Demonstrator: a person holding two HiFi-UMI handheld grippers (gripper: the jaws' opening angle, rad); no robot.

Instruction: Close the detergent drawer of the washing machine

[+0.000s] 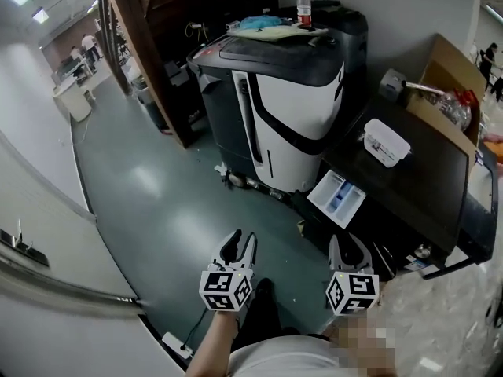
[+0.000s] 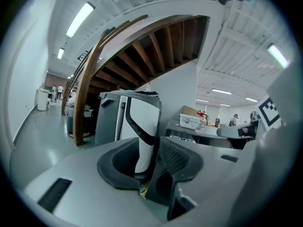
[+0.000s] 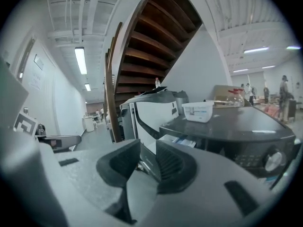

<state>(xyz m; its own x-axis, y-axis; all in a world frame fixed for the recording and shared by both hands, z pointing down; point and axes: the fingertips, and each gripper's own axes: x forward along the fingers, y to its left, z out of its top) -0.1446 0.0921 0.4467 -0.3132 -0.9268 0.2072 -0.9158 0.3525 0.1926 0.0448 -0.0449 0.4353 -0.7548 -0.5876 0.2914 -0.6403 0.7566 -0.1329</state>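
Two sets of jaws apart, left gripper (image 1: 237, 247) empty, right gripper (image 1: 350, 251) empty, neither touching the pulled-out detergent drawer (image 1: 338, 196).

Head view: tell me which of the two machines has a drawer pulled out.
The low black washing machine at right: its white detergent drawer juts out in front. The tall black-and-white machine shows none open.

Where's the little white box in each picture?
Head view: the white box sits on the washing machine, right of middle.
Left gripper view: small, just right of middle.
Right gripper view: right of middle, on the washer's dark top.
Shared landmark: the tall black-and-white appliance to its left.
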